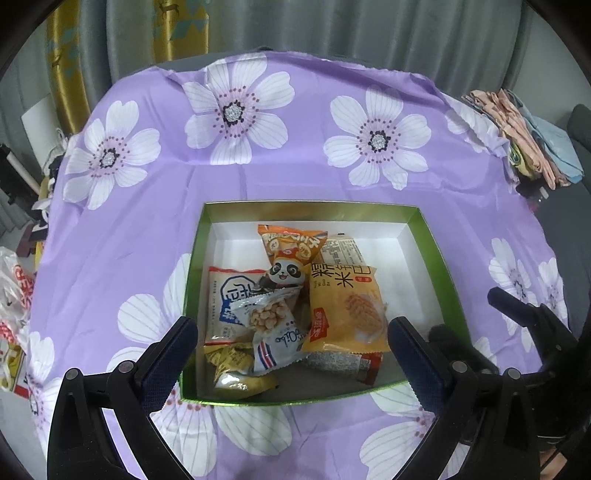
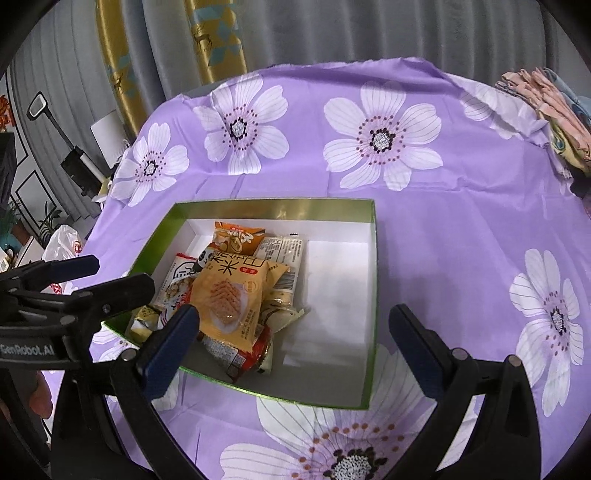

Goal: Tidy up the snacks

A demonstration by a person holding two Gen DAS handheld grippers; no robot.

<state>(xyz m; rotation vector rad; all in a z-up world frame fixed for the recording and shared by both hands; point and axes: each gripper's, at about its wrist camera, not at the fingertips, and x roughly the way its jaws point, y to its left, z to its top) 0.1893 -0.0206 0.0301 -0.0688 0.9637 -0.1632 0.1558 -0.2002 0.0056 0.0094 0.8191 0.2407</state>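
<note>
A green box [image 1: 432, 243] with a white inside sits on the purple flowered cloth [image 1: 295, 177] and holds several snack packets. On top lie a yellow rice-cracker packet [image 1: 345, 306], an orange packet [image 1: 291, 245] and a small white packet of round puffs [image 1: 267, 314]. My left gripper [image 1: 291, 343] is open and empty above the box's near edge. My right gripper [image 2: 293, 332] is open and empty over the box [image 2: 373, 280], beside the yellow packet [image 2: 232, 299]. The left gripper [image 2: 122, 273] shows in the right wrist view; the right gripper shows at the right edge of the left wrist view, jaws unclear.
Folded cloths [image 1: 532, 140] are stacked at the table's far right corner. A white plastic bag [image 1: 14, 295] lies off the table's left side. Grey and yellow curtains [image 1: 295, 26] hang behind the table.
</note>
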